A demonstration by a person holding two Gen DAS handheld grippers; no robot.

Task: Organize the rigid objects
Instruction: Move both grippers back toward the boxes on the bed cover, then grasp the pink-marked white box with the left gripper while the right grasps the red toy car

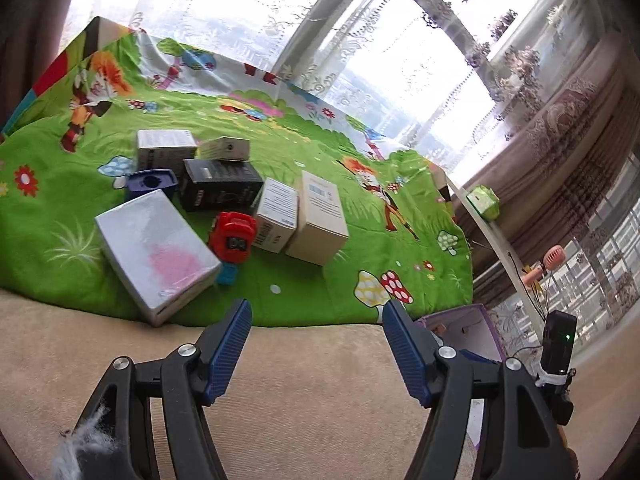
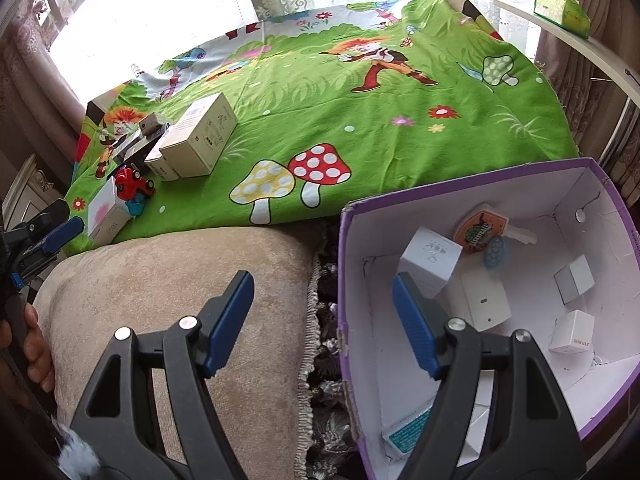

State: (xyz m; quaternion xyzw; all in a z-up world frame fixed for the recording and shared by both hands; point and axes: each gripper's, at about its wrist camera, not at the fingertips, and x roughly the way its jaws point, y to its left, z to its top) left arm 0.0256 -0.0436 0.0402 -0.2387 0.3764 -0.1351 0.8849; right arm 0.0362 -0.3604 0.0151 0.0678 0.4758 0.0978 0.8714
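Observation:
Several small boxes cluster on a green cartoon-print cloth (image 1: 288, 280): a grey and pink box (image 1: 156, 246), a black box (image 1: 220, 184), two cream boxes (image 1: 320, 216), a blue box (image 1: 150, 184), and a red toy (image 1: 234, 234). My left gripper (image 1: 318, 312) hovers open over a beige cushion (image 1: 304, 380), short of the cluster, nothing between its fingers. My right gripper (image 2: 324, 284) is also open and empty, straddling the left wall of a purple-edged cardboard box (image 2: 352, 280). That box holds several small white boxes (image 2: 430, 258). The left gripper (image 2: 60, 232) shows at the right wrist view's left edge.
Curtained windows (image 1: 360, 40) stand behind the cloth. A white curved shelf (image 2: 580, 48) at the right carries a green tissue pack (image 2: 562, 12). A dark patterned gap (image 2: 324, 320) separates the beige cushion (image 2: 180, 272) from the purple box. A hand (image 2: 38, 348) grips the left tool.

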